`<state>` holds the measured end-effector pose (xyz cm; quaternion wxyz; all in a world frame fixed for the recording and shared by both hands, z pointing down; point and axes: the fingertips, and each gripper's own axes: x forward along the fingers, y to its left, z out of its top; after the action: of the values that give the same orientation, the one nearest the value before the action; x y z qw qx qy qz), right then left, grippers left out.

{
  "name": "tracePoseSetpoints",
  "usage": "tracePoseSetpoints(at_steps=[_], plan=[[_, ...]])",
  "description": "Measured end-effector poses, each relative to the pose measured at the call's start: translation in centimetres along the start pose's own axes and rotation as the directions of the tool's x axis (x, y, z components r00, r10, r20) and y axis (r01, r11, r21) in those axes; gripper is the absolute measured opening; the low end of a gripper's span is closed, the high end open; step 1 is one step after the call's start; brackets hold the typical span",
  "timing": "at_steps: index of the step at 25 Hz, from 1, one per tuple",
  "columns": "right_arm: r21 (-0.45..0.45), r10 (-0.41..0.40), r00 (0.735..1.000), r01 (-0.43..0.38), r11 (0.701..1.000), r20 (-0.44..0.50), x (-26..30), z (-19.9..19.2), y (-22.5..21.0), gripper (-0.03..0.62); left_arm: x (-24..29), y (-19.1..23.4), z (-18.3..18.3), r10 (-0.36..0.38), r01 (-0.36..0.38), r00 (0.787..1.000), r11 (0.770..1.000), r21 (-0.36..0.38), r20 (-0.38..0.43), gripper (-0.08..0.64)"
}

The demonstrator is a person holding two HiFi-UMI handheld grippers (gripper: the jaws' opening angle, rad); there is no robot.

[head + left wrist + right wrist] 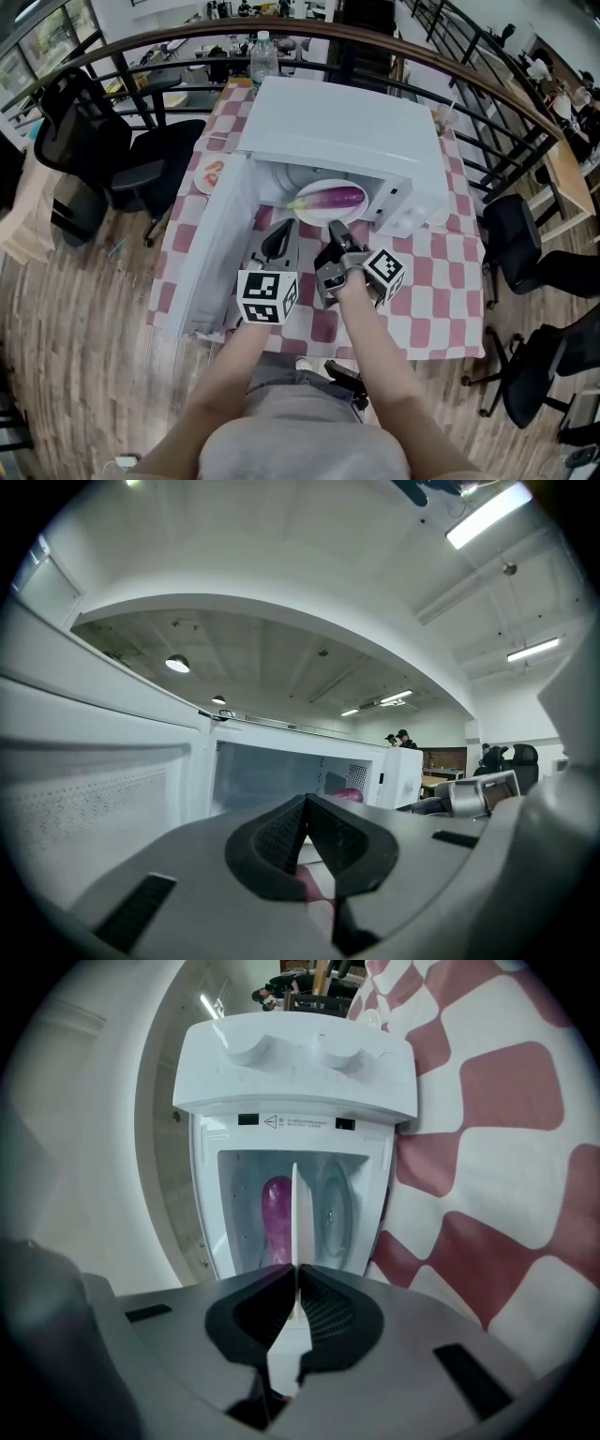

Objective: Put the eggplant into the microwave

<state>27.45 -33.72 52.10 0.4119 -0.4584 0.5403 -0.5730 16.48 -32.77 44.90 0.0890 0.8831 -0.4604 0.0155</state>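
Note:
The white microwave (347,131) stands open on the checked table, its door (211,253) swung out to the left. A purple eggplant (330,198) lies on a white plate (309,217) at the oven's mouth. My right gripper (335,228) is shut on the plate's near rim. In the right gripper view the plate (304,1213) runs edge-on between the jaws (296,1269), with the eggplant (277,1218) beside it inside the microwave (295,1063). My left gripper (279,234) hangs shut and empty just left of the plate. From the left gripper (306,799) a bit of eggplant (347,796) peeks over.
A red-and-white checked cloth (450,281) covers the table. A water bottle (263,56) stands behind the microwave, and a small plate (211,175) lies by the left edge. Black office chairs (141,159) (525,244) stand on both sides.

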Motion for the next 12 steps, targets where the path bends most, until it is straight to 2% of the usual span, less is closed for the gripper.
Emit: tracePoseSetpoints(at_steps=[8, 12], plan=[[0.037, 0.036, 0.998, -0.038, 0.999, 0.046, 3.2, 0.8, -1.8, 0.035, 2.2, 1.4, -0.6, -0.005, 0.005, 1.0, 1.0, -0.02, 0.013, 0.003], [0.047, 0.03, 0.998, -0.033, 0.998, 0.062, 4.5, 0.9, -3.0, 0.035, 3.4, 2.1, -1.0, -0.003, 0.003, 1.0, 0.999, -0.051, 0.017, 0.003]])
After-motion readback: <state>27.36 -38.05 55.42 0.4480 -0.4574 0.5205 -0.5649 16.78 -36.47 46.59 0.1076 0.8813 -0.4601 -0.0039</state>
